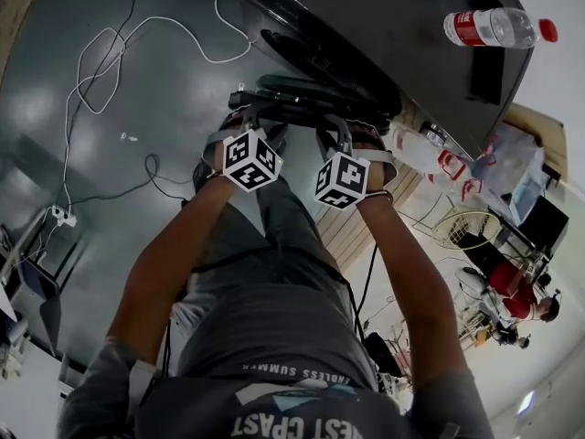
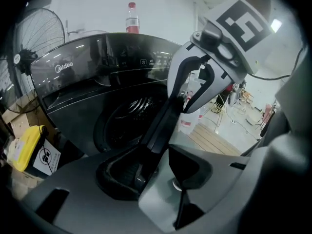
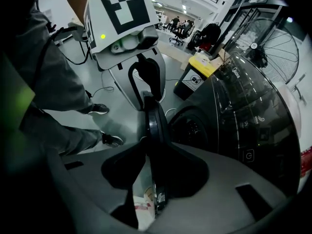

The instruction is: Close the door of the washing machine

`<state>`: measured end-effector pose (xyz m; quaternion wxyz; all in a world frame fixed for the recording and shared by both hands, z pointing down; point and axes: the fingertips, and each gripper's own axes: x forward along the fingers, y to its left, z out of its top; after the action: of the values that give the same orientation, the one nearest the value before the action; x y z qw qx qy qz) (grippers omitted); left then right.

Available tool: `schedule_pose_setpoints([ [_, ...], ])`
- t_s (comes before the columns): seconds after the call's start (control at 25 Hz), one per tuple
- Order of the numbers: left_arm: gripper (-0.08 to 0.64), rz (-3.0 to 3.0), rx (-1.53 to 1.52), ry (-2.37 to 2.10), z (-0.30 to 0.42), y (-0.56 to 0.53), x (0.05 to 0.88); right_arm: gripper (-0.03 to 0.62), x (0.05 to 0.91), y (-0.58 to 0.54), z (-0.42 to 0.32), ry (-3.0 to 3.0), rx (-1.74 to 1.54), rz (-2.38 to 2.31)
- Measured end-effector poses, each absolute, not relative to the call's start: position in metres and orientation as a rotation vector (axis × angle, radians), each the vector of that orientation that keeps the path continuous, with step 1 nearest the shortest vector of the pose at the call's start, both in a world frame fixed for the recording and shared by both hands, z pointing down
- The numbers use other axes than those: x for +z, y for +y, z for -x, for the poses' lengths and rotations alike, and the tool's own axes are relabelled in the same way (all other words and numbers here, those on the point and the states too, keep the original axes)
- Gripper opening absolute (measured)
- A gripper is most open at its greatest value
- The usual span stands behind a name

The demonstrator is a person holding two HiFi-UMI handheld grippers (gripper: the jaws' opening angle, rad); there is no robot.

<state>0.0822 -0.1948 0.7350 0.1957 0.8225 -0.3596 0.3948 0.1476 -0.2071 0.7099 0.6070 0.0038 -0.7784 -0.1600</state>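
Grip status: the left gripper point(image 2: 156, 165) and the right gripper point(image 3: 154, 165) each have their jaws closed on the rim of the door point(image 3: 155, 123), at neighbouring points on the same edge. The door stands swung out, edge-on to both gripper views and well apart from the drum opening point(image 2: 127, 115) of the washing machine point(image 2: 87, 77).

Likely faults from this position:
1. Slip. The rim is thin, curved and glossy. A sideways push under a light pinch could let it slide out, leaving the door part-open.
2. Trapped jaws. Both grippers straddle the edge that meets the front panel. Carrying the door fully home without release would probably catch the inner jaws against the cabinet.
3. Uneven push. Two grips on one hinged panel may twist it if the hands move at different rates.

Surroundings:
- The person's legs point(image 1: 274, 245) stand just behind the door, outside its closing path.
- White jugs point(image 2: 191, 118) sit near the machine's corner.
- Nothing shows between door and opening.
- Loose cables point(image 1: 101, 71) on the floor are a trip hazard.
- A bottle point(image 1: 489, 27) stands on the machine top, where a hard slam could topple it.
- A fan point(image 3: 273, 48) and a yellow bin point(image 2: 24, 147) lie beyond, clear of the work.
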Motion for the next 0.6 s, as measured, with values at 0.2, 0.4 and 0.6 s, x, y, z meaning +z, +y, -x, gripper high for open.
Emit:
schedule_pose_setpoints([
  [0.2,0.198,-2.311,1.149,-1.039,-0.077,-0.212,0.734,0.152,0.711,-0.221,-0.143,-1.793,-0.367,-0.079],
  [0.4,0.198,-2.288,1.164,-1.132,-0.069,-0.231,0.733,0.155,0.712,-0.237,-0.138,-1.78,-0.359,-0.172],
  [0.6,0.195,-2.244,1.142,-1.217,-0.063,-0.249,0.733,0.16,0.713,-0.253,-0.134,-1.766,-0.358,-0.248],
])
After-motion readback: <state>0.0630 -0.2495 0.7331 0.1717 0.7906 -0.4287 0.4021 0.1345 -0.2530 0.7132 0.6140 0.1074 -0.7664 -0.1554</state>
